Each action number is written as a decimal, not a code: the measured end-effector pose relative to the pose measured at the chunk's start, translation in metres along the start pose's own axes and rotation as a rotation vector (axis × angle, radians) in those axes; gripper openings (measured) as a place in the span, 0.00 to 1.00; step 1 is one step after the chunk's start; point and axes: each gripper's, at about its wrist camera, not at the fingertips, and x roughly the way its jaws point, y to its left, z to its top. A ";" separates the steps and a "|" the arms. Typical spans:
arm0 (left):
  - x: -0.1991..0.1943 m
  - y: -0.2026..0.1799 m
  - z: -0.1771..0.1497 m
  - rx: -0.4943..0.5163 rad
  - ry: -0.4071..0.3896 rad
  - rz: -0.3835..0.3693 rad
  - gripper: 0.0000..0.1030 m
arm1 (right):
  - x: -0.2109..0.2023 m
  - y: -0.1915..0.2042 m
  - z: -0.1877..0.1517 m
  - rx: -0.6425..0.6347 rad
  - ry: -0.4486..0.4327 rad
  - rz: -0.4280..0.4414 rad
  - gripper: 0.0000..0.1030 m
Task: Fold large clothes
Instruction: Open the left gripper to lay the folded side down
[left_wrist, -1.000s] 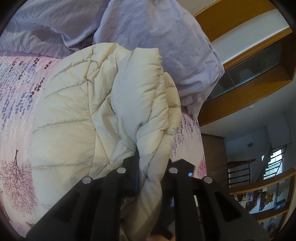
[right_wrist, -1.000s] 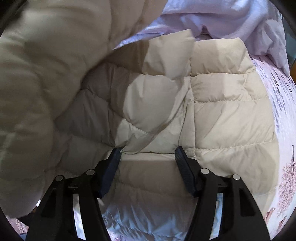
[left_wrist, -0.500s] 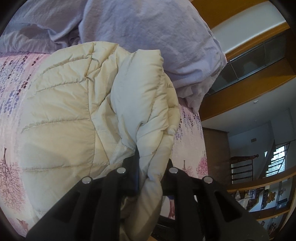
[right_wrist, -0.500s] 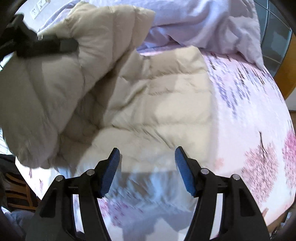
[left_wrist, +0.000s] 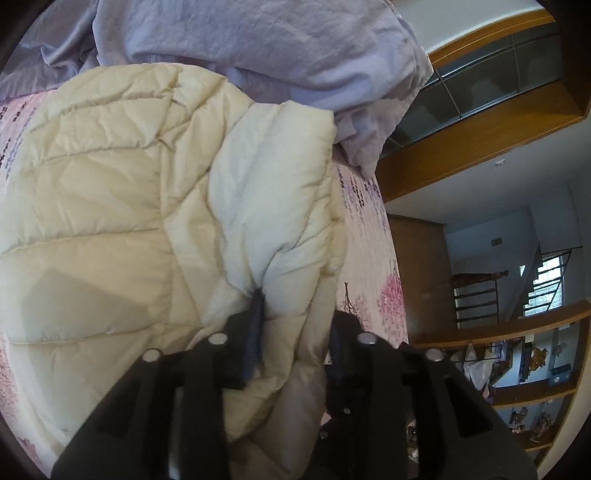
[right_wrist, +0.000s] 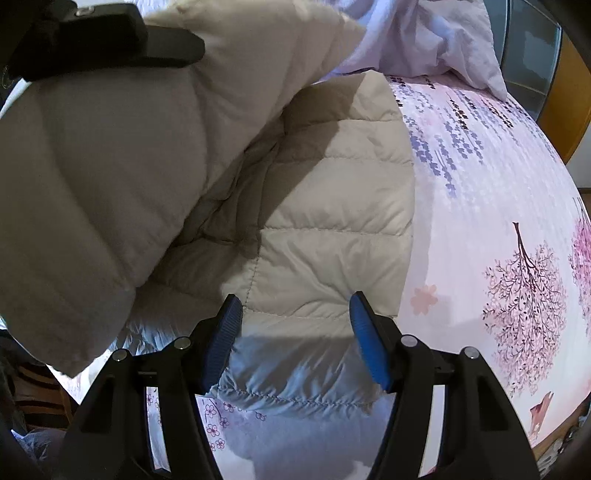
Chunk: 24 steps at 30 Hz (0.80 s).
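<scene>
Left wrist view: the left gripper (left_wrist: 295, 317) sits low over a cream quilted down jacket (left_wrist: 122, 206) spread on the floral bedsheet (left_wrist: 369, 258). Its jaws have just been opening, and a folded-over flap of the jacket still lies between them; the left pad touches the fabric, the right one has eased clear. A lilac duvet (left_wrist: 258, 40) is heaped behind.

Right wrist view: the right gripper (right_wrist: 295, 332) hovers with jaws spread wide, nothing pinched, above the jacket's lower edge. The raised flap hangs at upper left, the other gripper beside it.
</scene>
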 end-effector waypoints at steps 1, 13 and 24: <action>-0.002 0.000 0.001 0.001 0.004 -0.009 0.40 | -0.003 -0.001 -0.003 0.000 -0.001 -0.002 0.62; -0.038 0.003 0.003 0.097 -0.064 0.087 0.49 | -0.023 -0.008 -0.006 0.020 -0.037 -0.065 0.62; -0.059 0.038 -0.002 0.205 -0.149 0.322 0.53 | -0.035 -0.048 0.015 0.095 -0.088 -0.166 0.62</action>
